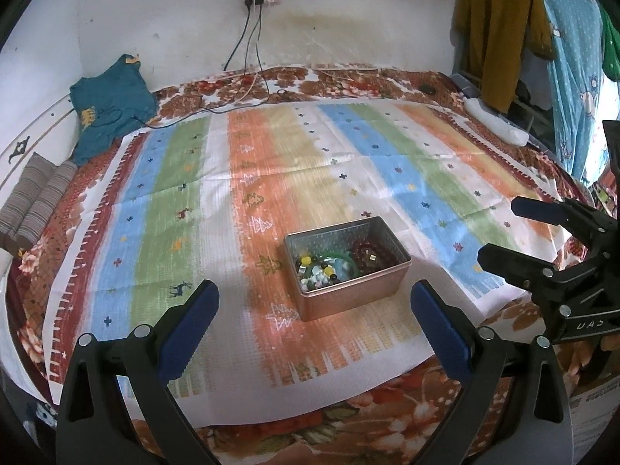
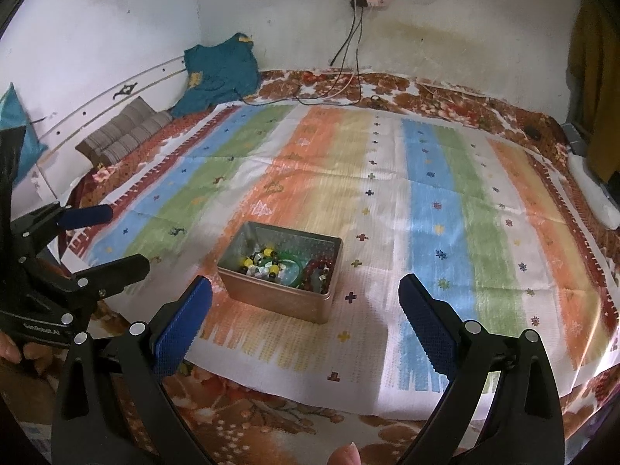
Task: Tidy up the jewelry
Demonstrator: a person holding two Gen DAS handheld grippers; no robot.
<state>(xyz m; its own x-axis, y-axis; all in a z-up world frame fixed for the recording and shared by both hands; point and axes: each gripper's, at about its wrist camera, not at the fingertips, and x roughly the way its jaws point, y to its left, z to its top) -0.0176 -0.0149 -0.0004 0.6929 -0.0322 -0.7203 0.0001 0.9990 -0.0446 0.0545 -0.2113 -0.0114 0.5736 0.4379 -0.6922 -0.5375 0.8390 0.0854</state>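
Tin box (image 1: 346, 267) holding bead jewelry (image 1: 333, 265) sits on the mat (image 1: 271, 178) laid over the bed (image 1: 348, 77), near its front edge, folded cushion (image 1: 37, 201) far left, wall (image 1: 174, 7) behind.

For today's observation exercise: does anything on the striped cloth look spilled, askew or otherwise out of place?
Nothing has spilled. All the jewelry sits jumbled inside the open metal tin, beads, a green bangle and dark red beads mixed together. The tin sits at an angle to the stripes of the cloth. Both grippers, left and right, are open and empty.
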